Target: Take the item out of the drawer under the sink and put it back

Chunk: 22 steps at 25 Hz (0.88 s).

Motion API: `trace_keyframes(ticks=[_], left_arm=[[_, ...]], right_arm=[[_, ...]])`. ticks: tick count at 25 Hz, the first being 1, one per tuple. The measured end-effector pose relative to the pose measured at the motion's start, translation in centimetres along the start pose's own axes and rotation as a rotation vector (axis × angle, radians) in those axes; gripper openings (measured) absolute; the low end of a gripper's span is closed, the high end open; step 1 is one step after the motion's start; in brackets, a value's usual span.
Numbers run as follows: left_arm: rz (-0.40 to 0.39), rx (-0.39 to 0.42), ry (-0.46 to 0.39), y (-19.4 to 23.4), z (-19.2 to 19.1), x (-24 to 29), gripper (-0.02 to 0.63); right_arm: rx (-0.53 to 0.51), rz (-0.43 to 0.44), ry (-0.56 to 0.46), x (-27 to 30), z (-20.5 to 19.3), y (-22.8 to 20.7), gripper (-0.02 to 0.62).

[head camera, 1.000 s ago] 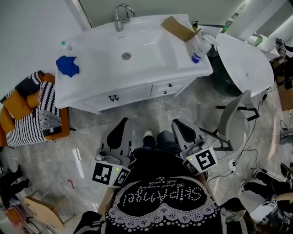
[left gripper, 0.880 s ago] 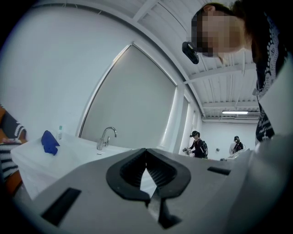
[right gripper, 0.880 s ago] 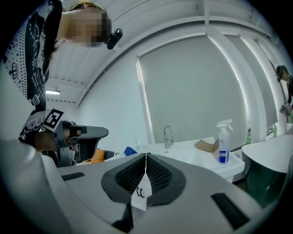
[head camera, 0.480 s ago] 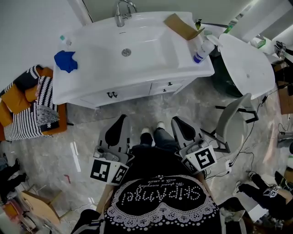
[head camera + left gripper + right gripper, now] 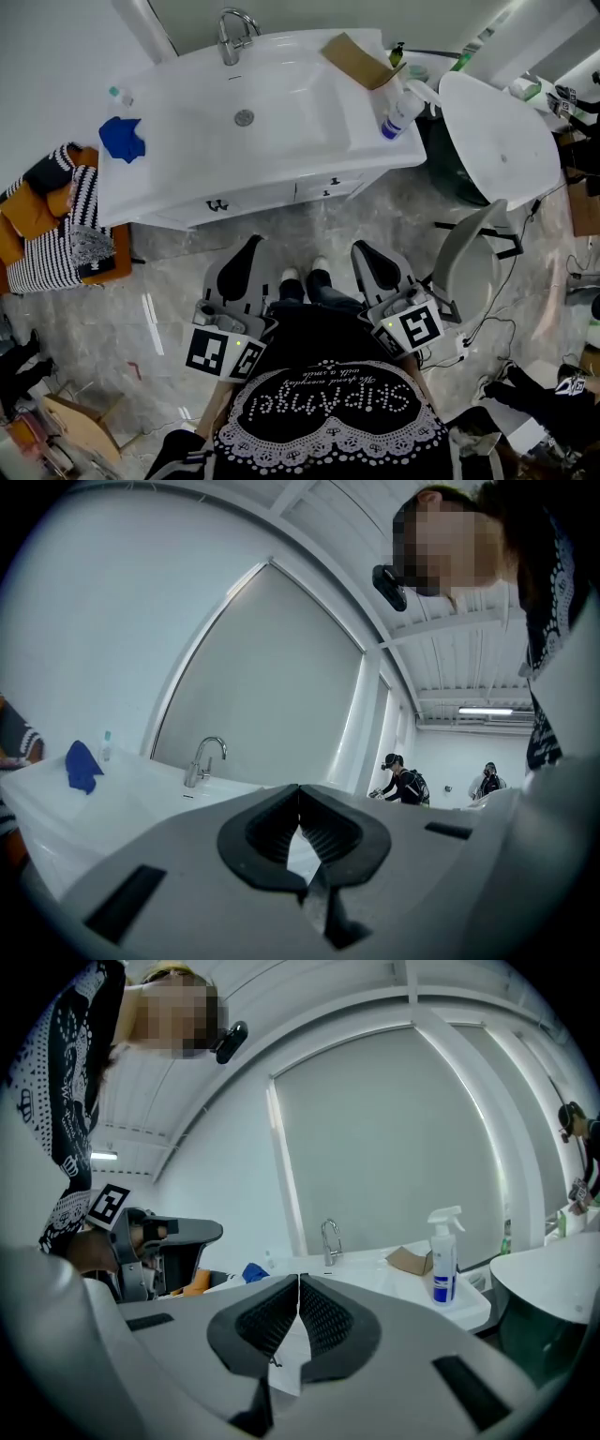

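1. Standing on the grey floor [image 5: 169, 281] before the sink [image 5: 291, 103], a person holds one tool in each hand at waist height. Both tools point toward the cabinet and are well apart from it.
2. The left tool [image 5: 249, 247] has its jaws pressed together, with nothing between them.
3. The right tool [image 5: 362, 253] is likewise closed and empty; its ribbed pads meet along one line.
4. The drawer fronts [image 5: 337, 187] under the front edge of the surface [image 5: 169, 187] sit closed and flush. The item is not in sight.
5. On the surface, a blue cloth [image 5: 122, 138] lies near the left edge, with a small bottle [image 5: 114, 94] at the back left corner.
6. The faucet [image 5: 230, 33] stands at the middle of the back edge.
7. A cardboard box [image 5: 356, 58] sits at the back right corner, and a spray bottle [image 5: 394, 108] is just beside it at the right edge.
8. A round white table [image 5: 497, 131] and a chair [image 5: 469, 262] stand to the right of the sink.
9. A striped cloth [image 5: 56, 253] lies on an orange seat [image 5: 120, 253] to the left.
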State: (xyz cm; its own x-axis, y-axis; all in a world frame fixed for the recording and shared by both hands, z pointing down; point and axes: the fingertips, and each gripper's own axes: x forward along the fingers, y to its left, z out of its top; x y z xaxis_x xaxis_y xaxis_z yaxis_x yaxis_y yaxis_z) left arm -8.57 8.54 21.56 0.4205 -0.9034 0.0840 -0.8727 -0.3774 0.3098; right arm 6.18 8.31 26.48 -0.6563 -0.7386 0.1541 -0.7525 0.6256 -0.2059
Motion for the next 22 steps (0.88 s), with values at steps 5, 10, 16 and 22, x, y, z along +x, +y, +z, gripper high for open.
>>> trace_keyframes(ticks=[5,10,16,22], left_arm=[[0.013,0.009,0.002,-0.8,-0.5,1.5,0.005],[0.036,0.045,-0.017,-1.7,-0.6,2.7,0.005],[0.051,0.048,-0.015,-3.0,-1.6,3.4,0.005],[0.056,0.034,-0.017,-3.4,-2.0,3.3,0.005]], right_arm=[[0.002,0.017,0.0,0.0,0.0,-1.8,0.018],[-0.016,0.037,-0.013,-0.1,0.4,-3.7,0.018],[-0.028,0.053,0.001,-0.8,0.2,-5.4,0.018],[-0.025,0.068,0.008,-0.8,-0.1,-5.5,0.018]])
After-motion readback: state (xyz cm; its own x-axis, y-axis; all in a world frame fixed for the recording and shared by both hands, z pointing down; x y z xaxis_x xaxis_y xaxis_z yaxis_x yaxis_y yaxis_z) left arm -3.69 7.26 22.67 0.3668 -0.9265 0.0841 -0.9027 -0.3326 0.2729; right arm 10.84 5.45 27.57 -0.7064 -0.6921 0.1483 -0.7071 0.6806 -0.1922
